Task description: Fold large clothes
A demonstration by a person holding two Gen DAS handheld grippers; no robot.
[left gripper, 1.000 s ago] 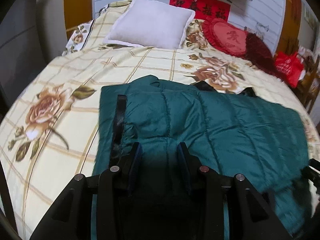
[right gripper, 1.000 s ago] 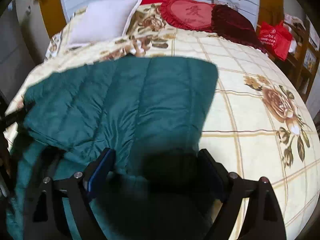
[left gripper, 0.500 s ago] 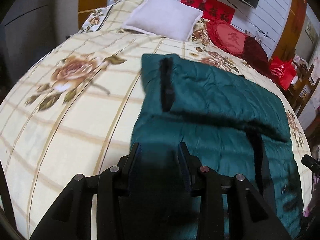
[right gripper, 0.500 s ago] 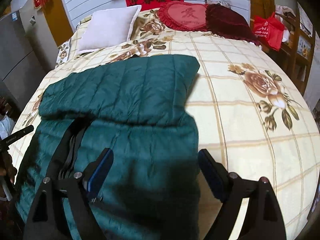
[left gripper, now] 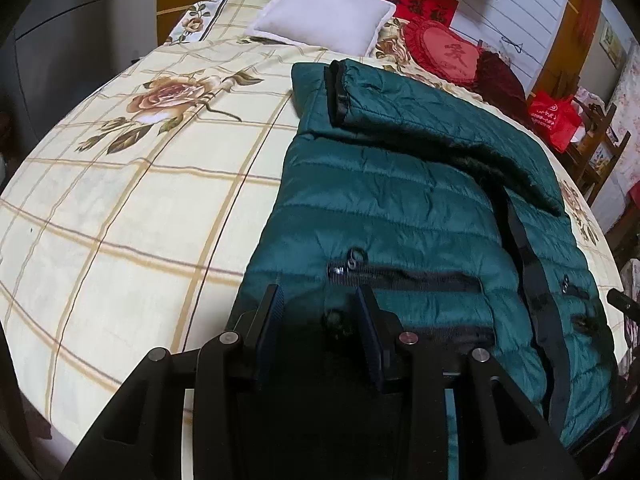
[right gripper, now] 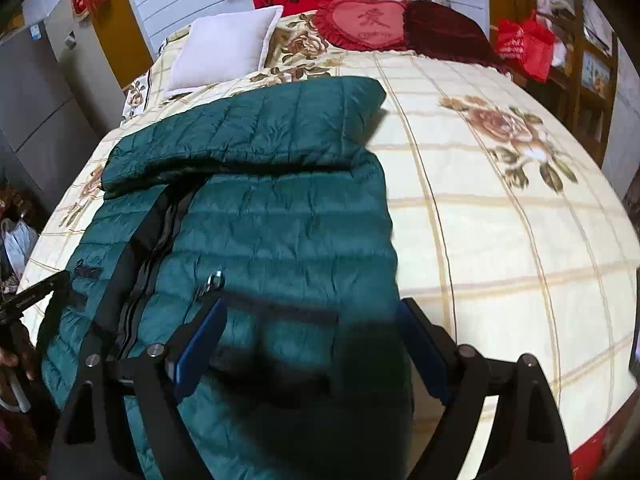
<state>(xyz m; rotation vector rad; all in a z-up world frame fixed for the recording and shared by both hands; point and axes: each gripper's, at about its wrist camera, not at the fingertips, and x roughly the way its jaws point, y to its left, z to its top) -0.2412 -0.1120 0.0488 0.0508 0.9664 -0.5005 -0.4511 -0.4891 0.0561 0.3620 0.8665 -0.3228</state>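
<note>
A dark green quilted puffer jacket (left gripper: 392,200) lies front-up on the bed, its sleeve folded across the upper part. It also shows in the right wrist view (right gripper: 280,216). My left gripper (left gripper: 320,320) hovers over the jacket's lower left part near a pocket zipper (left gripper: 400,276); its jaws stand partly apart and hold nothing. My right gripper (right gripper: 312,332) is wide open above the jacket's lower right edge, empty. The jacket's near hem is hidden under both grippers.
The bed (left gripper: 120,208) has a cream floral checked sheet. A white pillow (left gripper: 320,12), a red heart cushion (left gripper: 444,48) and a dark red cushion (right gripper: 448,28) lie at the headboard. A red bag (left gripper: 554,116) and wooden shelves stand to the right.
Both grippers have pulled back toward the foot of the bed and risen. The folded sleeve now lies farther away and the jacket's lower front with its pockets has come into view.
</note>
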